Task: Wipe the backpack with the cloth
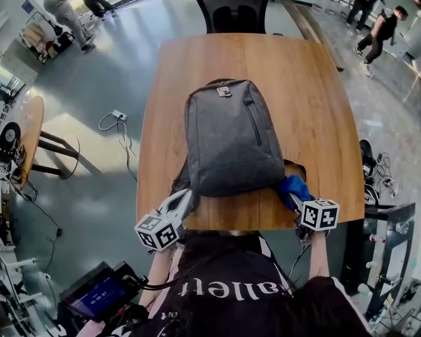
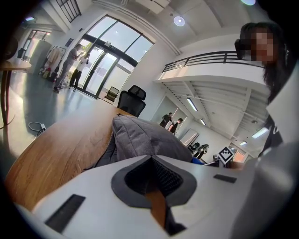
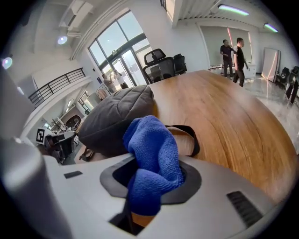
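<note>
Backpack [image 1: 230, 138] in grey fabric lies flat on a wooden table [image 1: 309, 85], its top handle toward the far edge and its bottom close to the near edge, roughly midway between the left and right edges. A slanted zip [image 1: 254, 124] runs down its front panel. A black strap [image 1: 295, 164] loops out from under its near right corner onto the bare wood.

At that same corner the right gripper [image 1: 293, 199] is clamped on a blue cloth [image 1: 294, 185]. Its own view shows the cloth bunched between the jaws, spilling out over them and rising in a folded lump in front of the backpack. From the head view the cloth sits just beside the backpack's lower right edge; whether it actually touches the fabric cannot be made out.

The left gripper [image 1: 183, 199] is at the near left corner of the backpack, tips pointing at its lower edge. Its jaws are together with nothing held between them, only a sliver of the table showing below.

A black office chair [image 1: 237, 16] stands at the table's far edge, and people [image 1: 376, 31] stand on the floor beyond the far right corner.
</note>
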`<state>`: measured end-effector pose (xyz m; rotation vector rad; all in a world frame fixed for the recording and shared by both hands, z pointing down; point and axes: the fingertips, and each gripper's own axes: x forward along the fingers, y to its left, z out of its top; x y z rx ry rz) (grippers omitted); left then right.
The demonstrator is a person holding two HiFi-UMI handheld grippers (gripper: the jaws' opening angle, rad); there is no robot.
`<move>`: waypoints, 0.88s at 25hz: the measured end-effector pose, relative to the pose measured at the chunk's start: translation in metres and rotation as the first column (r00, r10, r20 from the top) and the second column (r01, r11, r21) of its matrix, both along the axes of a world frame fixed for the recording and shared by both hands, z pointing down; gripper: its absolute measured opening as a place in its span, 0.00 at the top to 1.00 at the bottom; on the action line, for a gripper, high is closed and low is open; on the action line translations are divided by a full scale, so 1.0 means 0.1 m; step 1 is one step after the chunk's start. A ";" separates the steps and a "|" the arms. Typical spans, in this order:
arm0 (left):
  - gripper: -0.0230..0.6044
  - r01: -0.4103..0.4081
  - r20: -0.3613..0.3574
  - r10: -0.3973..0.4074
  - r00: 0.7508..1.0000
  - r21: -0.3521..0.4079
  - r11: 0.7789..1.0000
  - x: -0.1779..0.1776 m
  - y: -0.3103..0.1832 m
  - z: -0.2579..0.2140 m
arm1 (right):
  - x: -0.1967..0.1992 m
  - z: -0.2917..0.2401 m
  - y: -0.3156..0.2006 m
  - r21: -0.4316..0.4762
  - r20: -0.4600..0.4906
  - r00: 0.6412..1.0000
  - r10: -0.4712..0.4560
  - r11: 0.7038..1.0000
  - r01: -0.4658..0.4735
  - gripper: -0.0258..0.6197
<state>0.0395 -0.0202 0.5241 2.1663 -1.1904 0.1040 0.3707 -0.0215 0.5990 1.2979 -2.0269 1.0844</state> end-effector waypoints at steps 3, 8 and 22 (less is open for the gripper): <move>0.96 0.005 0.011 -0.005 1.000 -0.007 1.000 -0.03 0.02 0.01 | -0.04 0.00 -0.06 0.005 -0.011 0.999 -0.049 0.999 0.050 0.77; 0.96 0.015 0.022 -0.014 1.000 -0.022 1.000 -0.01 0.08 0.06 | 0.04 0.08 -0.18 0.005 -0.066 0.992 -0.104 0.994 0.105 0.77; 0.96 -0.041 0.011 0.041 0.999 -0.027 0.999 -0.02 -0.32 0.10 | 0.09 0.08 -0.97 0.007 -0.153 0.978 -0.142 0.989 0.145 0.77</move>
